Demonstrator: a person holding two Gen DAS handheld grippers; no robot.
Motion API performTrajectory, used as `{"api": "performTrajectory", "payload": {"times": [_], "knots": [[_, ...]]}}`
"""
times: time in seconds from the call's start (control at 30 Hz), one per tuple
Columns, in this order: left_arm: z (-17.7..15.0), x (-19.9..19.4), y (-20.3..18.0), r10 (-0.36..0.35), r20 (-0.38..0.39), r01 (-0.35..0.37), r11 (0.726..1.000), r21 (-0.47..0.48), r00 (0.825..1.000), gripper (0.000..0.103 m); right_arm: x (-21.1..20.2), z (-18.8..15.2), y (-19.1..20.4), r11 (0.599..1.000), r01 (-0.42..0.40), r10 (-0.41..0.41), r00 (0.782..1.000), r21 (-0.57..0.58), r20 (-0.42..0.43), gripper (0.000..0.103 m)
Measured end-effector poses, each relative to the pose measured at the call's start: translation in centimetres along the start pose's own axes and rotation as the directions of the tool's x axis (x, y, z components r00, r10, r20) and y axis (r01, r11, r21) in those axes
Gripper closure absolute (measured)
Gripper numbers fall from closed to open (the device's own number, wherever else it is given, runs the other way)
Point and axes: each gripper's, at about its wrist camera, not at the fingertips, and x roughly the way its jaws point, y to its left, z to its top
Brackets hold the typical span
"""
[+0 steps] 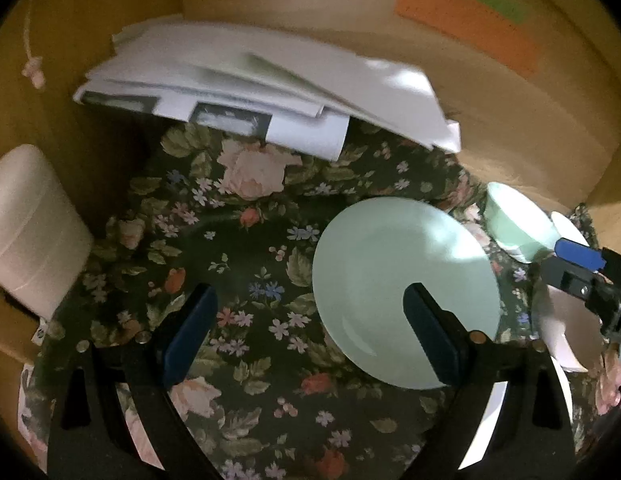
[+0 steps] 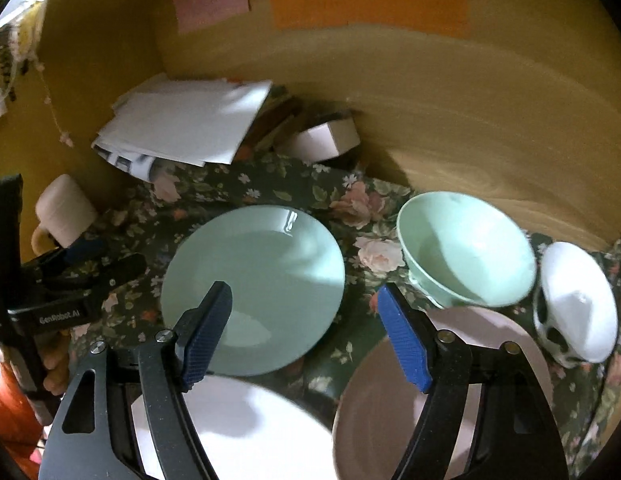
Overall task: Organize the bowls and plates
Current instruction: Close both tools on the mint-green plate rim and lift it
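The mint-green plate (image 2: 254, 288) lies flat on the flowered cloth (image 1: 238, 248), with the mint-green bowl (image 2: 466, 248) just to its right and a white bowl with dark markings (image 2: 578, 304) beyond that, tipped on its side; nearer the camera sit a white plate (image 2: 238, 432) and a pinkish plate (image 2: 450, 392), the latter close under the green bowl. Both tools are released: the left gripper (image 1: 310, 336) has its jaws spread wide over bare cloth and the plate's near edge, nothing between them, and the right gripper (image 2: 306, 332) stands open over the gap between green plate and pinkish plate, pads touching nothing. These look like glazed ceramic (the sheen on the plate says slick), so probably stiff, fairly heavy for their thinness, and breakable if dropped or knocked together. A flat plate offers only its rim; pinching the raised lip at the near edge seems the surest hold. The bowl is likely best taken across its wall at the rim, one pad inside and one outside.
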Motion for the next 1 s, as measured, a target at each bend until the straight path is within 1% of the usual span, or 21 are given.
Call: {"api": "performTrajectory", "payload": {"times": [0.07, 0.1, 0.13, 0.17, 0.23, 0.27, 0.33, 0.37, 0.43, 0.53, 0.63, 0.67, 0.73, 0.77, 0.83, 0.93, 1.0], "knots": [[0.1, 0.9, 0.0, 0.001, -0.022, -0.001, 1.0, 0.002, 1.0, 0.008, 1.0, 0.3, -0.4, 1.0, -0.008, 0.008, 1.0, 0.007, -0.03, 0.034], [0.1, 1.3, 0.0, -0.003, -0.035, 0.003, 1.0, 0.002, 0.999, 0.008, 1.8, 0.6, -0.6, 1.0, -0.01, 0.01, 0.999, 0.008, -0.051, 0.038], [0.0, 1.7, 0.0, -0.007, -0.049, 0.007, 1.0, 0.003, 0.999, 0.009, 2.5, 0.8, -0.7, 1.0, -0.006, 0.006, 0.997, 0.005, -0.073, 0.042], [0.0, 2.1, 0.0, -0.007, -0.057, 0.008, 1.0, 0.005, 0.998, 0.011, 2.9, 0.9, -0.8, 1.0, -0.004, 0.004, 0.996, 0.0, -0.09, 0.043], [0.0, 2.8, 0.0, -0.002, -0.079, 0.003, 1.0, 0.012, 0.997, 0.019, 4.3, 1.2, -1.0, 1.0, -0.004, 0.004, 0.99, 0.0, -0.138, 0.05], [0.0, 3.2, 0.0, -0.005, -0.093, 0.006, 1.0, 0.015, 0.996, 0.021, 4.6, 1.2, -1.1, 1.0, -0.006, 0.006, 0.988, 0.003, -0.152, 0.052], [-0.1, 3.9, 0.1, -0.011, -0.119, 0.013, 1.0, 0.014, 0.993, 0.03, 5.4, 1.5, -1.5, 1.0, -0.011, 0.013, 0.983, 0.009, -0.185, 0.058], [-0.1, 4.1, 0.1, -0.013, -0.126, 0.015, 1.0, 0.012, 0.992, 0.032, 6.0, 1.6, -1.7, 1.0, -0.011, 0.013, 0.979, 0.014, -0.204, 0.06], [-0.2, 4.6, 0.3, -0.019, -0.14, 0.02, 1.0, 0.006, 0.99, 0.041, 6.8, 1.7, -1.9, 1.0, -0.004, 0.008, 0.973, 0.021, -0.23, 0.064], [-0.3, 5.2, 0.5, -0.034, -0.164, 0.034, 0.999, 0.001, 0.986, 0.051, 7.8, 1.9, -2.2, 1.0, 0.005, 0.002, 0.965, 0.023, -0.262, 0.07], [-0.3, 5.5, 0.5, -0.032, -0.17, 0.033, 0.999, 0.005, 0.985, 0.057, 8.6, 1.8, -2.2, 1.0, 0.009, -0.001, 0.957, 0.026, -0.291, 0.073], [-0.3, 5.4, 0.4, -0.036, -0.169, 0.039, 0.999, 0.01, 0.985, 0.058, 8.8, 1.8, -2.3, 1.0, 0.012, -0.003, 0.954, 0.028, -0.299, 0.073], [-0.3, 5.6, 0.2, -0.052, -0.177, 0.056, 0.998, 0.021, 0.983, 0.063, 9.1, 1.8, -2.3, 0.999, 0.005, 0.005, 0.95, 0.033, -0.313, 0.075], [-0.4, 5.6, 0.1, -0.055, -0.177, 0.061, 0.998, 0.029, 0.983, 0.064, 9.3, 1.8, -2.3, 0.999, 0.005, 0.005, 0.948, 0.033, -0.319, 0.075], [-0.3, 5.8, -0.3, -0.068, -0.182, 0.076, 0.996, 0.042, 0.981, 0.07, 9.5, 1.7, -2.2, 0.999, -0.008, 0.019, 0.942, 0.034, -0.335, 0.076], [-0.3, 6.1, -0.8, -0.094, -0.2, 0.106, 0.993, 0.05, 0.975, 0.074, 10.5, 1.6, -2.1, 0.999, -0.022, 0.034, 0.926, 0.037, -0.375, 0.076], [-0.3, 6.3, -1.1, -0.105, -0.211, 0.119, 0.991, 0.055, 0.972, 0.074, 10.8, 1.7, -1.9, 0.999, -0.021, 0.03, 0.924, 0.028, -0.381, 0.076]]}}
